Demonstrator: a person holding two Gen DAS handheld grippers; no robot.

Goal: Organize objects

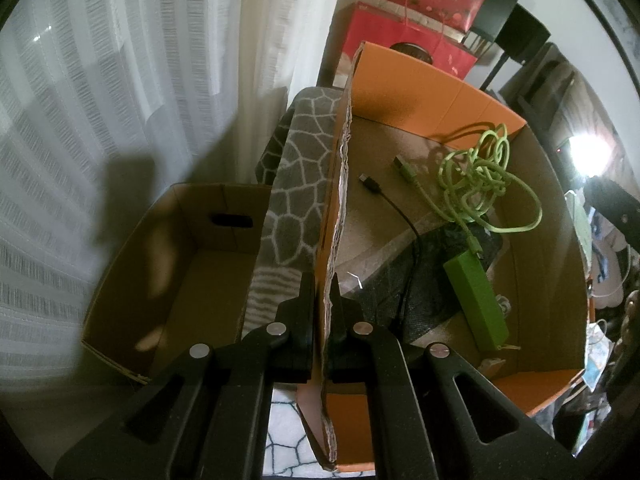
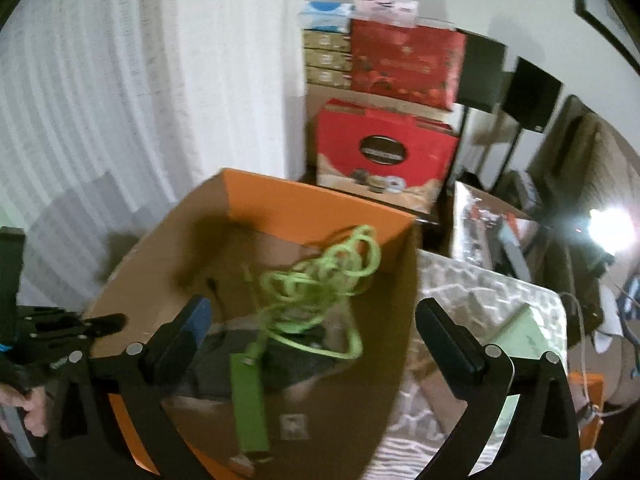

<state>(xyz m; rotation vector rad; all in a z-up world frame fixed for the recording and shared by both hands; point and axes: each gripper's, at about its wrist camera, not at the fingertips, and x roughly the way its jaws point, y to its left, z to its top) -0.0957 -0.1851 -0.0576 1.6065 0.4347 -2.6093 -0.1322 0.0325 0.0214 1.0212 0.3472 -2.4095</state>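
While left gripper (image 1: pixel 322 300) pinches orange box (image 1: pixel 420 88) wall, right gripper (image 2: pixel 312 332) hovers spread over green cable (image 1: pixel 480 168) inside. Risk: thin torn wall buckles, box tips, contents slide.

Grey blanket (image 1: pixel 298 184) w/ white crackle pattern covers the surface. On it: orange cardboard box (image 1: pixel 420 84), brown cardboard box (image 1: pixel 132 280) beside.

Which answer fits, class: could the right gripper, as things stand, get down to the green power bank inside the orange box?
Probably yes. The right gripper is open above the orange box, which has no lid, and the green power bank lies uncovered just below. Only the green cable trails nearby.
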